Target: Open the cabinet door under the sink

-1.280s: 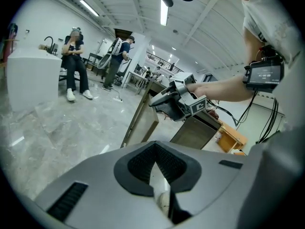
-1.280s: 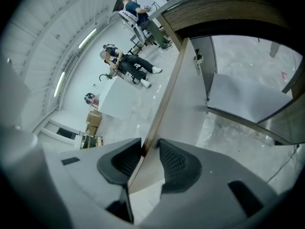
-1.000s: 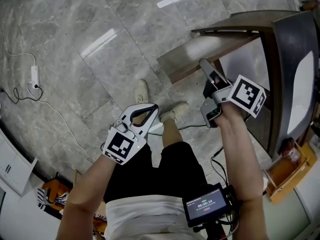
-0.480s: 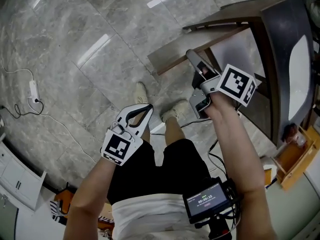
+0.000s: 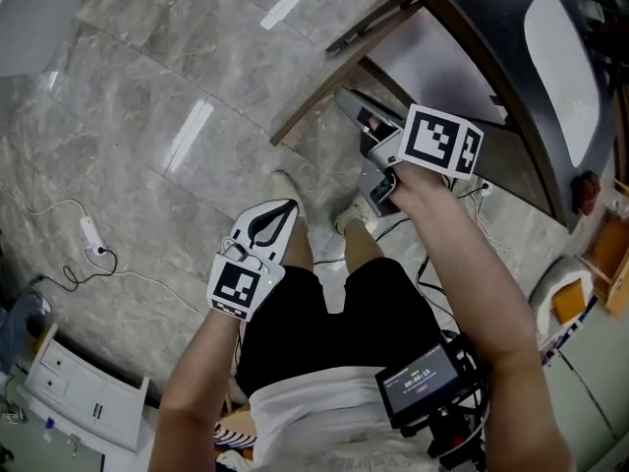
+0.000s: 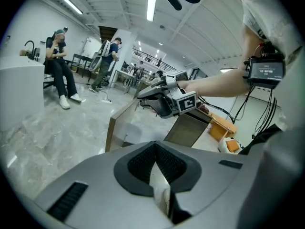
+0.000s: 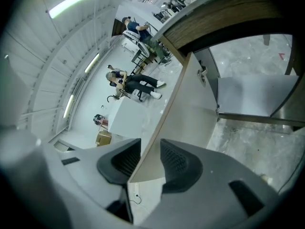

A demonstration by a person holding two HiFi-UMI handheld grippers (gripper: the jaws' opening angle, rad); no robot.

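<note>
The cabinet door point(image 5: 316, 98) under the white sink point(image 5: 558, 29) stands swung out over the floor, brown along its edge. My right gripper point(image 5: 346, 96) is shut on that edge. In the right gripper view the door panel point(image 7: 186, 109) runs between the two pads point(image 7: 121, 160) of the right gripper point(image 7: 150, 159). My left gripper point(image 5: 284, 207) hangs shut and empty above the person's thigh, apart from the cabinet. From the left gripper view its pads point(image 6: 143, 163) meet, and the right gripper point(image 6: 143, 94) shows on the door point(image 6: 119, 128).
The dark counter point(image 5: 482, 23) overhangs the open cabinet point(image 7: 252, 99). The person's shoes point(image 5: 286, 187) stand just below the door. A power strip with cable point(image 5: 90, 234) lies on the marble floor at left, a white drawer unit point(image 5: 88, 401) at lower left. People point(image 6: 59, 73) sit far behind.
Both grippers have risen a little and the head view has swung, so the sink now sits at the top right. The right gripper stays clamped on the door's edge.
</note>
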